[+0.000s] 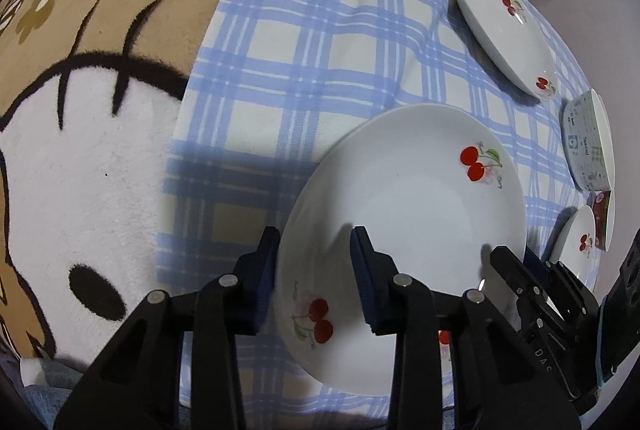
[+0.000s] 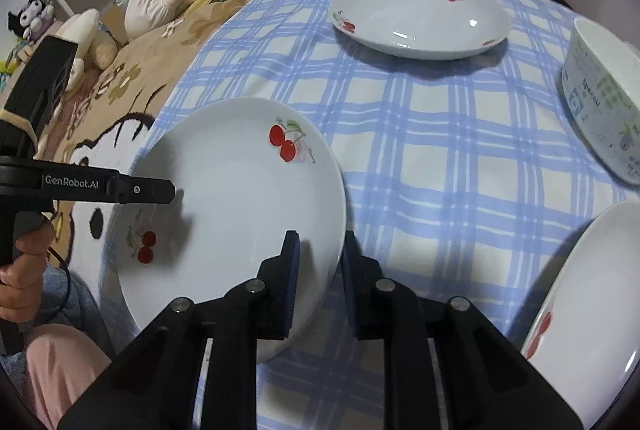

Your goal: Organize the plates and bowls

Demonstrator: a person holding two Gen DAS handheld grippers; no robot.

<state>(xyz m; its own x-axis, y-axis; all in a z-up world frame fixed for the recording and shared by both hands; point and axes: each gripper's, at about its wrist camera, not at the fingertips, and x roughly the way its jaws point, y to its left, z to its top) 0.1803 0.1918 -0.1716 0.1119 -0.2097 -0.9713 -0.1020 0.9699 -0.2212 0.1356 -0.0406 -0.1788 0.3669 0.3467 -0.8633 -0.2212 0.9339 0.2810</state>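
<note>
A white deep plate with cherry prints (image 1: 400,189) (image 2: 224,189) lies on the blue checked cloth (image 1: 320,49) (image 2: 440,169). My left gripper (image 1: 316,232) straddles its left rim, one pad against the outer edge and the other on the inner slope, shut on it. My right gripper (image 2: 320,234) straddles the opposite rim in the same way, shut on it. Each gripper shows in the other's view: the left gripper (image 2: 160,189) at the plate's left edge, the right gripper (image 1: 516,258) at its right edge.
A second cherry plate (image 1: 500,29) (image 2: 420,17) sits at the far side. A printed white bowl (image 1: 588,145) (image 2: 600,97) and a third cherry plate (image 1: 576,242) (image 2: 592,290) stand to the right. A cartoon-face blanket (image 1: 80,149) lies left, with plush toys (image 2: 152,5) beyond.
</note>
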